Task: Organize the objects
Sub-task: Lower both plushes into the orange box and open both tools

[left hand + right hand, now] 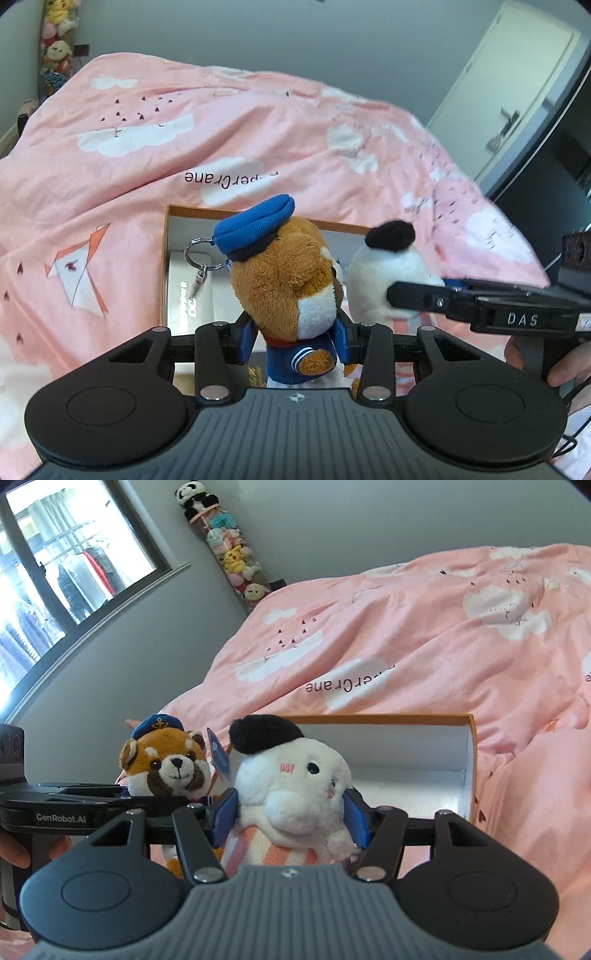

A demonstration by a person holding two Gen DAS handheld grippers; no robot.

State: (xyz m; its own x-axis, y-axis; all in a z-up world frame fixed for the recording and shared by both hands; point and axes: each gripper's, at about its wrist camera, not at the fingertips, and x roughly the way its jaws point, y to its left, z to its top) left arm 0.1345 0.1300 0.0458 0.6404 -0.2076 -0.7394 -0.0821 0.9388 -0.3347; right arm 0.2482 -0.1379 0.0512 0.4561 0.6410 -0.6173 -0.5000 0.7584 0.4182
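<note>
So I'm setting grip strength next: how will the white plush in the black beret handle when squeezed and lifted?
The white plush probably squashes easily: the right tongs already dent its fluffy sides. It looks light, and its fuzzy fabric should resist slipping. Its head may flop.

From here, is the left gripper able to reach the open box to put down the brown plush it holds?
Probably yes. The left gripper, shut on the brown plush, hangs just before the open box. The part of the box bottom in view looks bare. The white plush in the right gripper stays alongside, not between.
</note>
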